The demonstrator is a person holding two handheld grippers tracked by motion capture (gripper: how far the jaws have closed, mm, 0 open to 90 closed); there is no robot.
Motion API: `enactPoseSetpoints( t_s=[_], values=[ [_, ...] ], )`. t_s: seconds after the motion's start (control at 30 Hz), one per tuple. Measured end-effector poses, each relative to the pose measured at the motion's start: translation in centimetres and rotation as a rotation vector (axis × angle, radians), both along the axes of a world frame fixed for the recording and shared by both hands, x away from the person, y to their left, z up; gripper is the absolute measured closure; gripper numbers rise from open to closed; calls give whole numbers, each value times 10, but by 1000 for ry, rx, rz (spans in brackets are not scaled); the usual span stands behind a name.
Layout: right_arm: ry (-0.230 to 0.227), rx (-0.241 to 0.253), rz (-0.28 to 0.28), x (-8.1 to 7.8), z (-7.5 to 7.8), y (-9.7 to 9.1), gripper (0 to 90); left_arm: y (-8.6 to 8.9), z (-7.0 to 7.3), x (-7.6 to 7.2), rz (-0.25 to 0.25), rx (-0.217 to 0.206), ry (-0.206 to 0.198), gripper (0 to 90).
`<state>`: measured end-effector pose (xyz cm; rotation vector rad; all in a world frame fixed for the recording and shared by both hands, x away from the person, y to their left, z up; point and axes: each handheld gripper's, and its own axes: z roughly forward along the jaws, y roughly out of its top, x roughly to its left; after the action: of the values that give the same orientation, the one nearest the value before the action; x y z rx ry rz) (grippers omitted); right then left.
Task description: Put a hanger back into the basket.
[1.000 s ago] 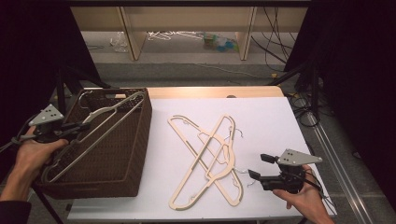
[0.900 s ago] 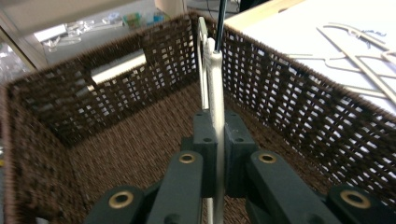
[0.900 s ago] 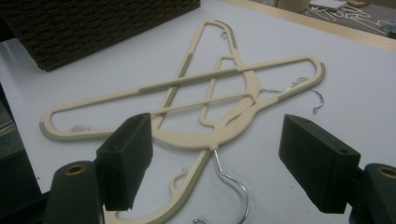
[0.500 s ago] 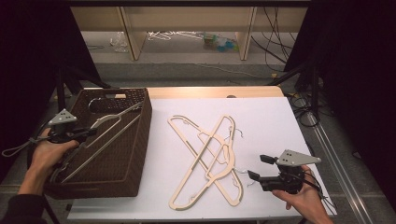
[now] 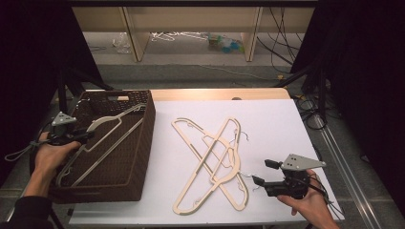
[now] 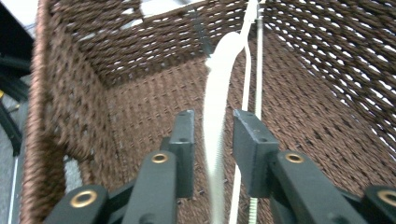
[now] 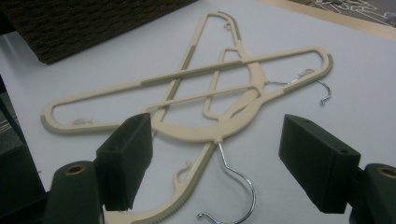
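Note:
A cream hanger (image 5: pixel 112 121) lies slanted in the brown wicker basket (image 5: pixel 143 143), its far end up against the basket's right rim. My left gripper (image 5: pixel 88 135) is at the basket's left rim. Its jaws have just been opening. In the left gripper view the hanger (image 6: pixel 224 60) passes between the parted jaws of the left gripper (image 6: pixel 213 130), with a gap on each side. Three more cream hangers (image 5: pixel 210 157) lie crossed on the white table. My right gripper (image 5: pixel 265 172) hovers open at their front right, and its own view shows the right gripper (image 7: pixel 219 144) over a hanger's metal hook (image 7: pixel 233 186).
The basket's woven walls (image 6: pixel 140 107) close in around the left gripper. The white tabletop (image 5: pixel 267 124) spreads out behind the hanger pile. Shelving and loose hangers (image 5: pixel 176 36) sit on the floor beyond the table. Dark stands flank both sides.
The left hand has come down and slightly right at the basket's rim. The hanger has sunk lower into the basket. The right hand has kept still.

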<state>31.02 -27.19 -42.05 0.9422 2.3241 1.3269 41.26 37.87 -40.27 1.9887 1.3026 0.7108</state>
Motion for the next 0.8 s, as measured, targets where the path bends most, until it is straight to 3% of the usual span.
enactPoseSetpoints(
  t_s=[0.13, 0.17, 0.2, 0.27, 0.3, 0.4, 0.57, 0.73, 0.8],
  values=[
    [1, -5, 7, 1, -1, 0, 269, -2, -1, 1, 94, -15, 16, 539],
    [1, -5, 6, 0, -2, 1, 269, -1, -1, 2, 94, -11, 6, 489],
    [2, -4, 6, 0, -2, 1, 269, -4, 0, 1, 145, -30, 7, 466],
    [1, -2, 6, 1, -1, 0, 269, -4, 2, 0, 149, -39, -3, 438],
    [0, -3, 5, 1, -1, 0, 269, -8, 5, -2, 182, -72, -18, 422],
    [12, 0, 1, 0, -1, 0, 269, -14, 12, -7, 161, -112, -45, 396],
    [3, -3, 1, 0, -2, 1, 269, -46, 25, -23, 52, -173, -85, 334],
    [17, -24, -18, 1, -4, -1, 278, -88, 34, -43, -57, -188, -123, 308],
    [20, -26, -31, 3, -6, -3, 283, -103, 36, -51, -118, -170, -135, 303]
  ],
)
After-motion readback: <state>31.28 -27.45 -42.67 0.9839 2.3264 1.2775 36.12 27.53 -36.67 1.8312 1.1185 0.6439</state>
